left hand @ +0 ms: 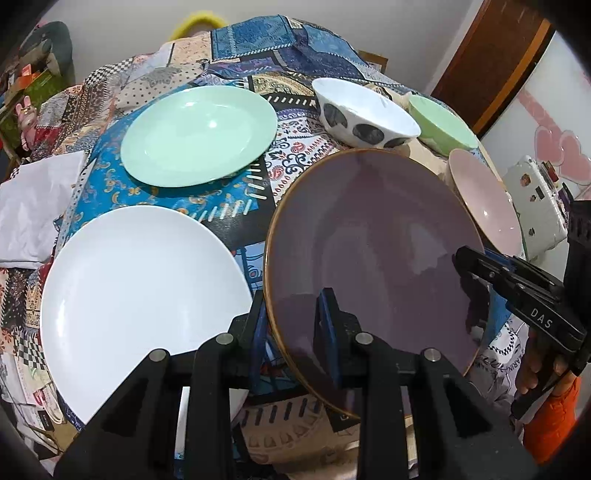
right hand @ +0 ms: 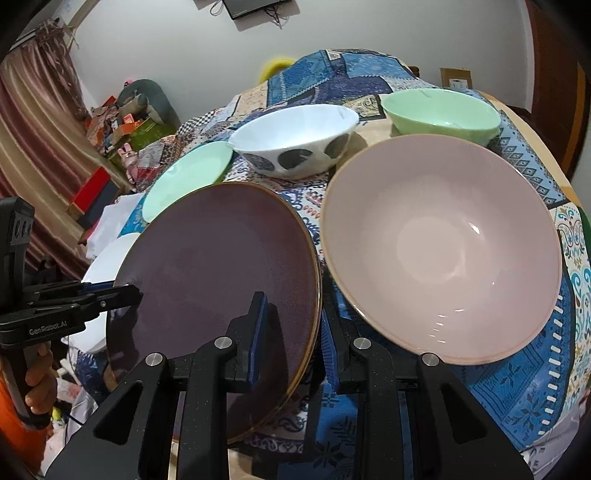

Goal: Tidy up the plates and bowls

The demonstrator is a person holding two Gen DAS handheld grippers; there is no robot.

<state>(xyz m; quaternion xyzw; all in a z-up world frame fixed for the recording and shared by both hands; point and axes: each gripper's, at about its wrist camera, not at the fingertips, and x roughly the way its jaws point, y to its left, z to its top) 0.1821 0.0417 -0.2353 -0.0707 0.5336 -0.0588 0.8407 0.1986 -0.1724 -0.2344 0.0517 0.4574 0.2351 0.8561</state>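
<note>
Off-task things around my table

Patchwork cloth [left hand: 236, 74] covers my table; white paper [left hand: 33, 210] at its left edge. Curtain [right hand: 33, 155], cluttered boxes [right hand: 122, 122], wall screen [right hand: 255, 7], brown door [left hand: 491, 62] beyond.

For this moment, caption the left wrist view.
Both grippers clamp the purple plate's rim beside white plate.

The left gripper [left hand: 293, 332] points steeply down, its jaws closed on the edge of the plate [left hand: 373, 243]. The right gripper [right hand: 291, 328] clamps the opposite edge. A hand [right hand: 38, 376] holds each gripper's handle from below.
</note>
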